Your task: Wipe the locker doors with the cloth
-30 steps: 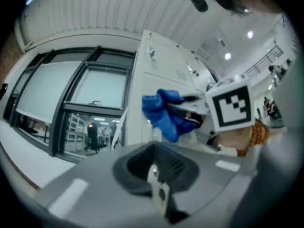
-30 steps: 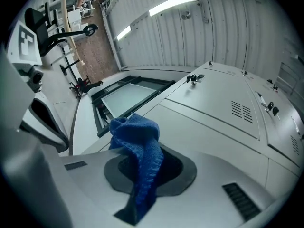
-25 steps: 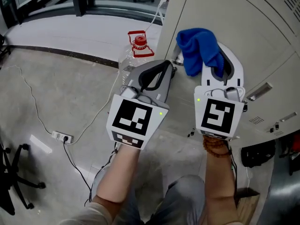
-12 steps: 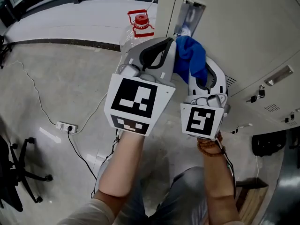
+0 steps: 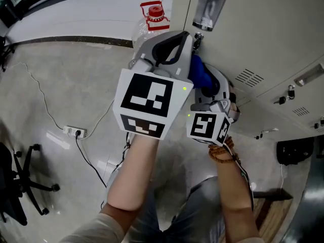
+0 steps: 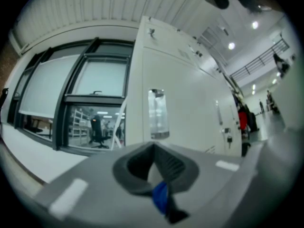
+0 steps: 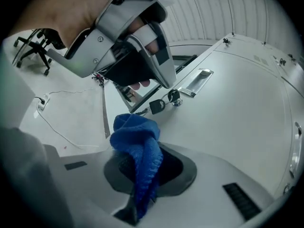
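Blue cloth (image 7: pixel 137 156), off-white locker doors (image 5: pixel 263 29), red bottle cap (image 5: pixel 154 10)

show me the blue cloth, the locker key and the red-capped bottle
blue cloth (image 7: pixel 137 148), right gripper view, its hanging fold
key (image 7: pixel 155 106), right gripper view, its black head
bottle (image 5: pixel 156 9), head view, its red cap

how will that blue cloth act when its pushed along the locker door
Likely floppy: the blue cloth bunches in soft folds in the right gripper, which is shut on it. Probably light, and it should flatten and drag on the locker door rather than slide freely, given its nubby weave.
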{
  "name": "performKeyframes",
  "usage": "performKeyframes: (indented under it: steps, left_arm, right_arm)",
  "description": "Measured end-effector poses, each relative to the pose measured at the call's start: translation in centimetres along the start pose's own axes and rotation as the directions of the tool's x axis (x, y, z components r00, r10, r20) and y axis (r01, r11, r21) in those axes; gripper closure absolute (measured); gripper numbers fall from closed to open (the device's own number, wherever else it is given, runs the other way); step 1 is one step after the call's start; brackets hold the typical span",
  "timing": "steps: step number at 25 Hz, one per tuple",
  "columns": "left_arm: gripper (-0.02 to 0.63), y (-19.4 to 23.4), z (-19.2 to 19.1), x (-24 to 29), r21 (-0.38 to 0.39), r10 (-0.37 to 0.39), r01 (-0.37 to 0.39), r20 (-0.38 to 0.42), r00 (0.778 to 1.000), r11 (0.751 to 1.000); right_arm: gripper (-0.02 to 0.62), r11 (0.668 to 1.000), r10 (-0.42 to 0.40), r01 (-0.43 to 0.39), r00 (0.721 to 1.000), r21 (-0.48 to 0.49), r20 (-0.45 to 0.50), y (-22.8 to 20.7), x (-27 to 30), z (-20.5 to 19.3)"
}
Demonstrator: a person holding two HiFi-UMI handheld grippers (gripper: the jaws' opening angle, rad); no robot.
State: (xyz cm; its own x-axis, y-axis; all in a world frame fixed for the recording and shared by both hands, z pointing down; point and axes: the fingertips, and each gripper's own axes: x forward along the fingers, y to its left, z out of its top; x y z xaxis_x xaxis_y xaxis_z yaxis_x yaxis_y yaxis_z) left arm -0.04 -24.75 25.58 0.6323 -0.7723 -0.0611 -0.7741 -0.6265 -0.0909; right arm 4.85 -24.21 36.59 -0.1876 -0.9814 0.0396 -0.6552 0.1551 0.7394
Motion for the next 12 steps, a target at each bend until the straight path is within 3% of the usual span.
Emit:
performKeyframes:
  steps: [7, 12]
  left_arm:
    - [0.606, -1.8, 1.6, -0.1, 0.017, -0.022, 0.022, 0.023, 0.999, 1.000]
    - [0.606, -2.4, 3.3, -0.5, 0.039, -0.030, 0.029, 0.032, 0.999, 0.999]
  right_arm:
    - [0.549, 1.000, -0.024, 0.024, 0.999, -0.003, -0.023, -3.3, -1.5, 0.0]
    - [0.549, 1.000, 0.025, -0.025, 0.999, 0.000, -0.047, -5.0, -1.9, 0.8]
